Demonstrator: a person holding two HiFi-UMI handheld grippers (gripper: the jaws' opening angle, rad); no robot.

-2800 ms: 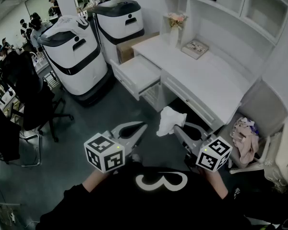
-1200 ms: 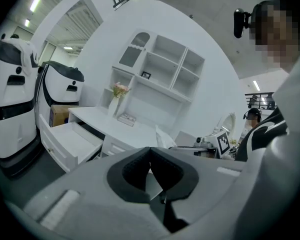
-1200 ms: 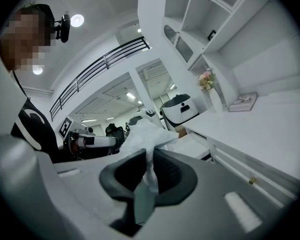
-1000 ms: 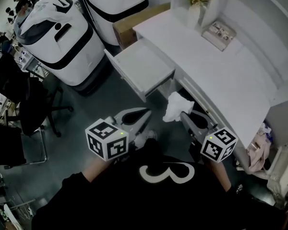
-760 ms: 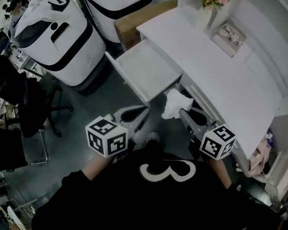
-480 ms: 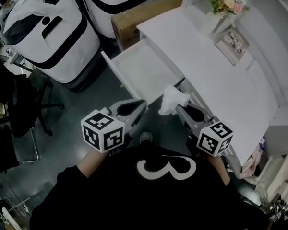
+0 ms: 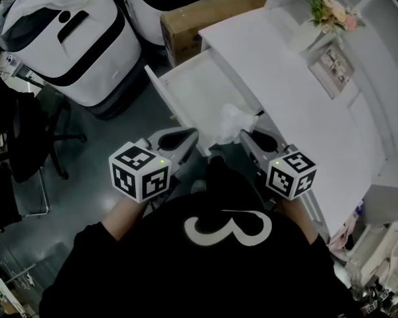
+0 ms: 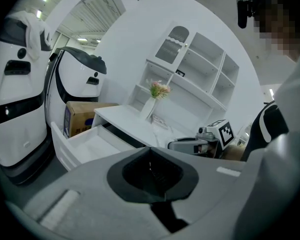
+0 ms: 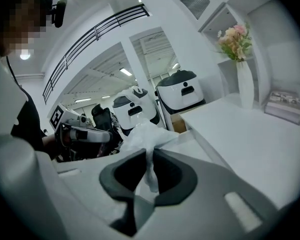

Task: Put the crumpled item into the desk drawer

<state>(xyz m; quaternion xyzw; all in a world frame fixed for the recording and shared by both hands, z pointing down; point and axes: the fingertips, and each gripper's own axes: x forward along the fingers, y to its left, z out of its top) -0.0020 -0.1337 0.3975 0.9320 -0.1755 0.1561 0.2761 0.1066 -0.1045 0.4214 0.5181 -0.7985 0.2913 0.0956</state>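
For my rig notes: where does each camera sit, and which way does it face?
Head view: on the person's head, down on the open drawer; shows left gripper, right gripper.
Left gripper view: on that gripper, facing the desk over shut jaws.
Right gripper view: on that gripper, over jaws shut on the crumpled item.
Shared: first two show the drawer.

I'm running a black-clad operator with two grey handheld grippers.
The black top (image 7: 152, 264) is showing a white looped mark (image 7: 227, 227); the left gripper (image 7: 194, 134) and right gripper (image 7: 244, 136) are wearing black-and-white marker cubes (image 7: 140, 172), each glowing green.
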